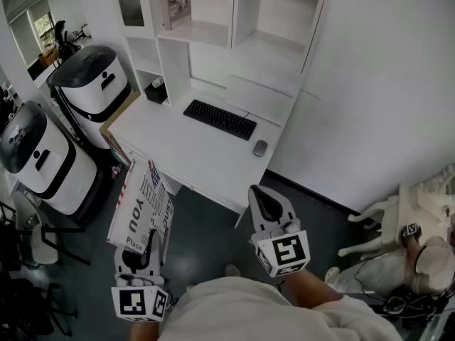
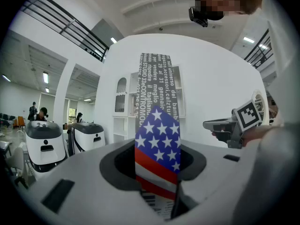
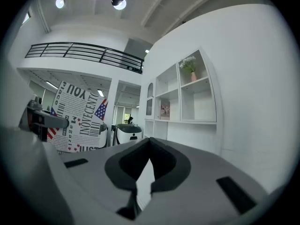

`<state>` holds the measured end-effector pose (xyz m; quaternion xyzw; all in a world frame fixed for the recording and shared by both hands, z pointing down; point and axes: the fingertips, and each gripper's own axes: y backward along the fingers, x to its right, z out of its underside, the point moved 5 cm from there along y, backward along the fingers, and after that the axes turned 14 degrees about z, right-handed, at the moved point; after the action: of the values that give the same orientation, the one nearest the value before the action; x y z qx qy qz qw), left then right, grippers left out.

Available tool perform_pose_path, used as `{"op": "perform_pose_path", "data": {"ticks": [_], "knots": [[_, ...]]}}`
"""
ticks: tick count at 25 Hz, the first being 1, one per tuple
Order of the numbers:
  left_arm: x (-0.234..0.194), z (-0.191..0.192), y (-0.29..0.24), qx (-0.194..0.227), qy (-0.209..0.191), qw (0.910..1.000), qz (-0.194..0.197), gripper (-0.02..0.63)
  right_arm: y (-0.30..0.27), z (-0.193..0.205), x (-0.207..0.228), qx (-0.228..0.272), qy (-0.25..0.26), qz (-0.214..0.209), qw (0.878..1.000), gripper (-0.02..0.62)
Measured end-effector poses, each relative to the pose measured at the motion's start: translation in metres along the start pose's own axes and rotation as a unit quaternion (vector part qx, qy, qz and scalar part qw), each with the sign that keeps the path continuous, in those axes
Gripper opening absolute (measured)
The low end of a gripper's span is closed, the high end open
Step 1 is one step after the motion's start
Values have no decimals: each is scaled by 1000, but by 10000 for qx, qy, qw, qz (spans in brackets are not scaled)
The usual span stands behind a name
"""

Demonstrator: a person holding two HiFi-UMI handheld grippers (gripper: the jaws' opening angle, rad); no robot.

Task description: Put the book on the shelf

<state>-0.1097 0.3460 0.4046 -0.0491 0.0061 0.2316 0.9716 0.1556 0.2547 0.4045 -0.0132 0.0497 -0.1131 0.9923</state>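
Book [image 1: 139, 206] with a newsprint-lettered, stars-and-stripes cover hangs at lower left of the head view, clamped by its edge in the left gripper [image 1: 148, 241]. White shelf unit [image 1: 206, 33] stands top centre. Right gripper [image 1: 260, 194] is closed on nothing.

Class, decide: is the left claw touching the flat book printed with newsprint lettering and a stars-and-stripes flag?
Touching. The left gripper view shows the flag-printed newsprint book pinched in the left claw, its jaws pressed against both covers.
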Motion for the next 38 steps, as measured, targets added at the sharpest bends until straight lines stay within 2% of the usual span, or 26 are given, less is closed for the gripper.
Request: {"op": "perform_pose_path", "data": {"ticks": [13, 23, 28, 38], "knots": [[0, 2, -2, 20, 36, 10000, -21, 153, 7, 2, 2, 51, -86, -82, 9999, 3], [5, 5, -4, 136, 185, 9994, -262, 153, 13, 8, 16, 45, 5, -273, 9996, 3], [3, 0, -39, 97, 163, 9987, -475, 153, -24, 19, 38, -61, -22, -455, 9989, 3], [-37, 2, -60, 186, 206, 9982, -534, 153, -63, 23, 17, -106, 73, -525, 9985, 3]]}}
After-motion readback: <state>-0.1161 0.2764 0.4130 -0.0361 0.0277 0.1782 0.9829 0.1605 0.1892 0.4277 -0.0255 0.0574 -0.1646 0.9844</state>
